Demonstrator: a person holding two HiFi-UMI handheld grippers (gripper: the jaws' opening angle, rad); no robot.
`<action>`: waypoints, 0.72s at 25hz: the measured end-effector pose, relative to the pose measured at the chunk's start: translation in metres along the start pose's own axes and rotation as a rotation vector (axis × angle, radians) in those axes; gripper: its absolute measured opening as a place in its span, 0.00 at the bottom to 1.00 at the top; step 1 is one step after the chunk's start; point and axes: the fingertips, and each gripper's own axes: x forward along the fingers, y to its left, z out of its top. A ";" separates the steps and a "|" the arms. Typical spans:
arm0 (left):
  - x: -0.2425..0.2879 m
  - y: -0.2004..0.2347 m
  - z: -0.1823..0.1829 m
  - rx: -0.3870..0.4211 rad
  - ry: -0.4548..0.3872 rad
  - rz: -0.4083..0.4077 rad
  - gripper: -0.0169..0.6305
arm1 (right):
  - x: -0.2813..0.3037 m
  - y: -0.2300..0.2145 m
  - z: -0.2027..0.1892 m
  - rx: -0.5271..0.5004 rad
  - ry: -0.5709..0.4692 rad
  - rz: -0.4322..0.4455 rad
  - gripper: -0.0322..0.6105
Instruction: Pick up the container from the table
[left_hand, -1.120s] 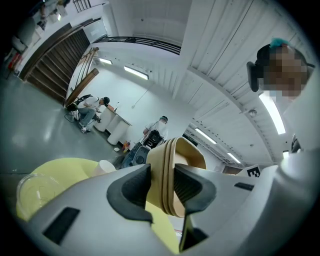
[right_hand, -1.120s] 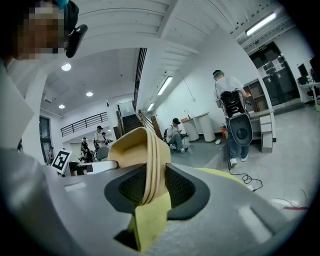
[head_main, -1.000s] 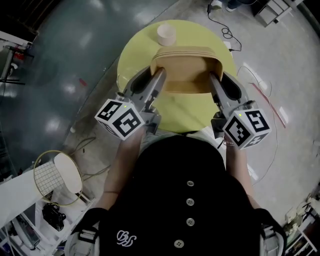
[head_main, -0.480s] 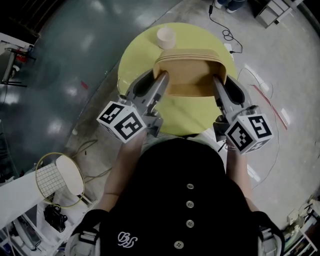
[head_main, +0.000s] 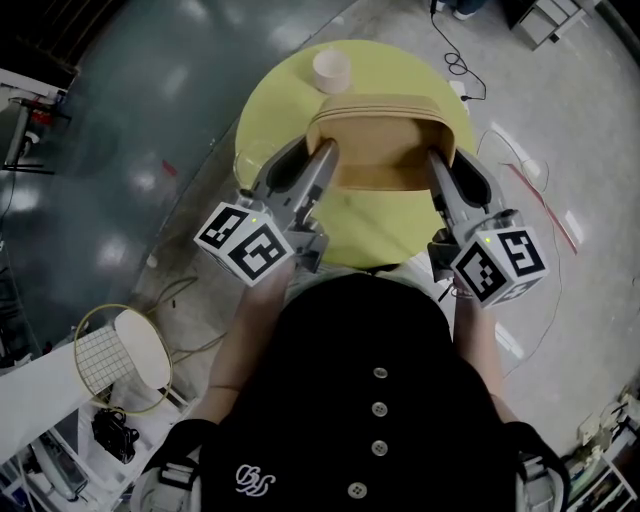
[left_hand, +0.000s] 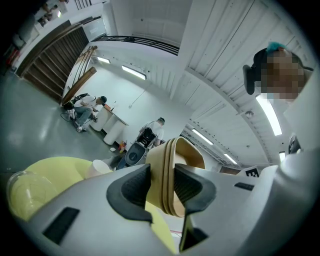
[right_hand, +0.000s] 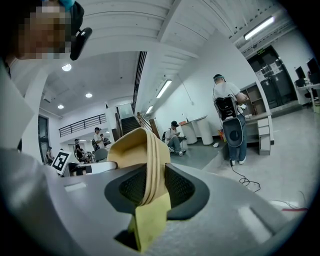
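Container (head_main: 385, 150): a tan paperboard tub with a rounded-rectangular outline. It is held over the middle of the round yellow desk (head_main: 290, 100), its mouth upward and tipped slightly toward the wearer. Its long axis runs left to right between the two grippers. The left gripper (head_main: 325, 158) and right gripper (head_main: 436, 160) reach forward almost level from either side of the torso, converging a little, with their marker cubes toward the body. The left jaws are closed partway on the container's left end wall, one ribbed black pad outside and one inside. The right jaws, set narrower, pinch the right end wall likewise. The rim reads as several thin parallel bands, and the walls are matt and smooth. Whether the base clears the desk cannot be told. A pale paper cup (head_main: 332, 70) stands at the far desk edge, apart from the container.
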 end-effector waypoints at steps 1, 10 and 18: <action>0.000 0.001 0.000 -0.003 -0.005 -0.003 0.22 | 0.000 0.000 -0.001 -0.001 0.004 0.001 0.18; 0.003 0.004 -0.007 -0.026 0.015 -0.001 0.22 | 0.001 -0.004 -0.007 0.005 0.019 -0.004 0.18; 0.000 -0.004 -0.010 -0.027 0.027 -0.011 0.22 | -0.007 -0.004 -0.009 0.000 0.027 -0.008 0.18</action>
